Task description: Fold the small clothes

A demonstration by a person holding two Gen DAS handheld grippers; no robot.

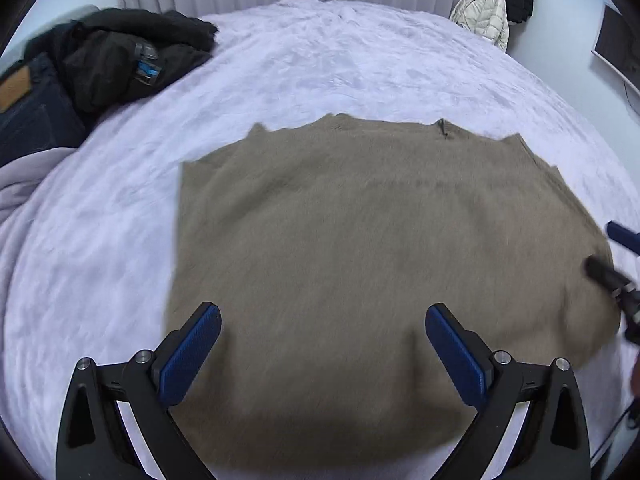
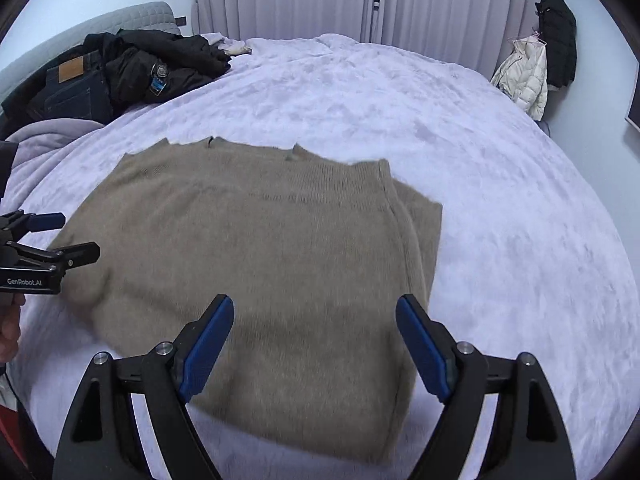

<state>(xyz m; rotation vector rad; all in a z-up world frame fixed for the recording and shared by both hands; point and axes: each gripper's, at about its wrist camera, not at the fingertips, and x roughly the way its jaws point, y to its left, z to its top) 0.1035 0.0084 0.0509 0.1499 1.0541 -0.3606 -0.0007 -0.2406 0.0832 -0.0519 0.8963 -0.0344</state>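
A tan knitted sweater (image 2: 256, 264) is spread flat on the bed (image 2: 500, 200), its right side folded inward along a lengthwise crease. The left tool (image 1: 322, 344) is held released above the near hem, nothing gripped. The right tool (image 2: 316, 344) is likewise spread wide over the garment. Dark clothes (image 2: 132, 72) are piled at the far left.
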